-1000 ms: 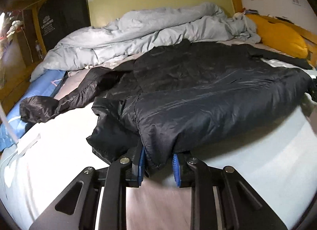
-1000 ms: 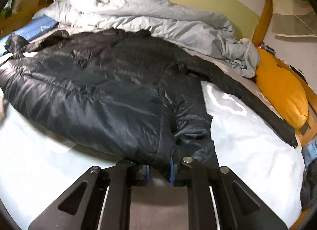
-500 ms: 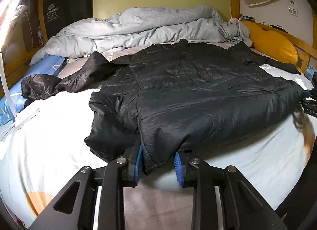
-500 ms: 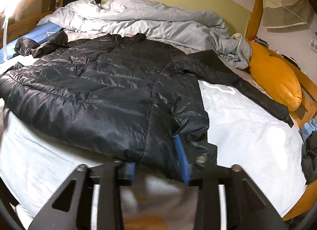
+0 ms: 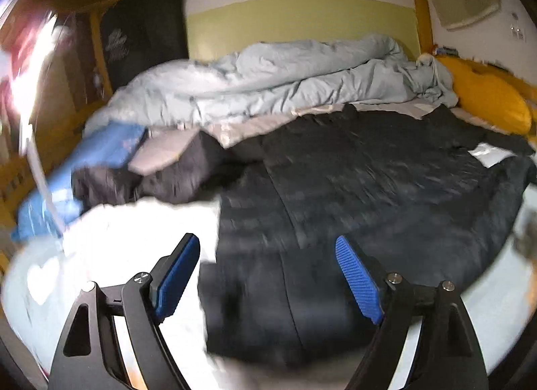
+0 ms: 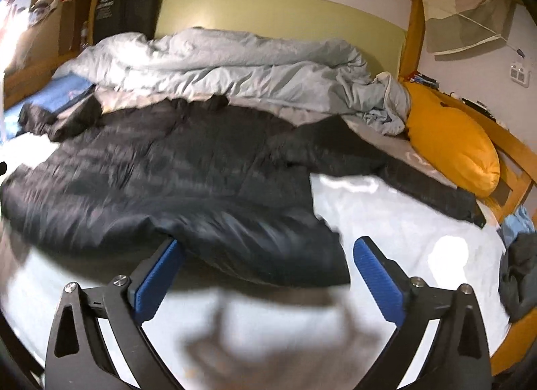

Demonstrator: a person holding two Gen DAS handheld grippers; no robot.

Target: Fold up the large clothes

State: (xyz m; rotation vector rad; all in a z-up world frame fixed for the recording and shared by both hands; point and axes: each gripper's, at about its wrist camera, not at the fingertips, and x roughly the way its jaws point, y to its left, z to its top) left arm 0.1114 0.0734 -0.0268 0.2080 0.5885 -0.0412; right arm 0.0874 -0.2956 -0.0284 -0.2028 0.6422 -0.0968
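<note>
A large black puffer jacket lies spread on the white bed sheet, hem toward me, sleeves stretched out to both sides. My left gripper hangs over the hem's left corner, its jaws opening wide, blue pads off the fabric. In the right wrist view the same jacket fills the middle. My right gripper is above the hem's right corner, its jaws opening too, with the hem lying loose between and beyond the pads. Both views are blurred by motion.
A crumpled pale grey duvet is heaped at the head of the bed. An orange pillow leans on the wooden rail at the right. A blue mat lies at the left edge. Dark clothes hang off the bed's right side.
Both grippers were shut on the jacket's hem corners; they have let go, spread wide and lifted away. The hem has dropped onto the sheet.
</note>
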